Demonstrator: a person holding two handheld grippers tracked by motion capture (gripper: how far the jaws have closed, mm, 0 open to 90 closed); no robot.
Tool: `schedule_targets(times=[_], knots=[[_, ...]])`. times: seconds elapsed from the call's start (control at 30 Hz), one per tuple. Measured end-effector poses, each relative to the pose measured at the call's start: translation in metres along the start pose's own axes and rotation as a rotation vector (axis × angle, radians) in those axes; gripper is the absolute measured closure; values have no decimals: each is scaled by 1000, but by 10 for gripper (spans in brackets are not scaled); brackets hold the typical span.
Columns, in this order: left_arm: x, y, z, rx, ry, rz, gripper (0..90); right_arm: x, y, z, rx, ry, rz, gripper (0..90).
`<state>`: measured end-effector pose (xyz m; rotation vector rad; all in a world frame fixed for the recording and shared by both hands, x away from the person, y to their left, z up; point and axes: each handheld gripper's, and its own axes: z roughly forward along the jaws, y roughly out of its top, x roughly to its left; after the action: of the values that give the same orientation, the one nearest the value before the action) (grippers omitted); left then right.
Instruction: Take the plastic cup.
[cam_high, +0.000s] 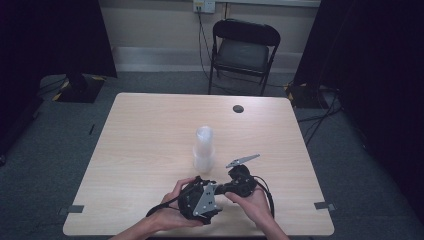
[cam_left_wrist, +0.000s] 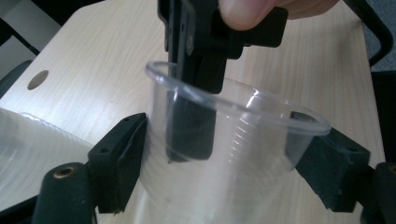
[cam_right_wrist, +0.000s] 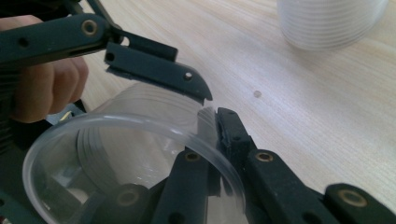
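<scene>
Wooden table: clear ribbed cup squeezed by left tongs, rim pinched by right tongs.

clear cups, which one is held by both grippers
The single clear cup at the near edge: left gripper grips its sides, right gripper pinches its rim. The stack stands untouched.

Both hands low at 6 o'clock; left gripper jaws spread wide, right gripper jaws pinched together, tips meeting.

Both grippers are black, with brass-coloured screws on the jaw links. A grey three-cornered plate tops the left one, and black cables trail away.
</scene>
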<state>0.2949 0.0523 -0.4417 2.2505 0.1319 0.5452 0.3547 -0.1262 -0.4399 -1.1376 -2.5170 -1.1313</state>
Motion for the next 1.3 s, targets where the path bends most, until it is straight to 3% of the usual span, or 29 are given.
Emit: schedule_targets(times=[0.17, 0.33, 0.63, 1.0, 1.07, 1.17, 1.2, 1.23, 1.3], knots=[[-2, 0, 2, -10, 9, 1, 235, -1, 0, 1, 0, 2, 12, 883], [-5, 3, -1, -16, 19, 37, 262, -1, -1, 4, 8, 20, 24, 876], [-4, 3, -1, -24, 22, 35, 269, -1, -1, 5, 13, 23, 29, 868], [5, 2, -2, -75, 0, -60, 297, -2, 0, 2, -16, 13, 52, 804], [9, 0, -3, -90, -4, -97, 297, 0, 0, -2, -59, 1, 42, 785], [12, -3, -2, -87, -8, -114, 294, 0, 1, -5, -75, -7, 45, 773], [17, -4, -2, -78, -20, -148, 294, -1, 1, -9, -95, -17, 43, 757], [17, -4, -2, -78, -20, -148, 294, -1, 1, -9, -95, -17, 43, 757], [20, -6, -2, -91, -34, -186, 295, -2, 1, -12, -112, -24, 42, 744]])
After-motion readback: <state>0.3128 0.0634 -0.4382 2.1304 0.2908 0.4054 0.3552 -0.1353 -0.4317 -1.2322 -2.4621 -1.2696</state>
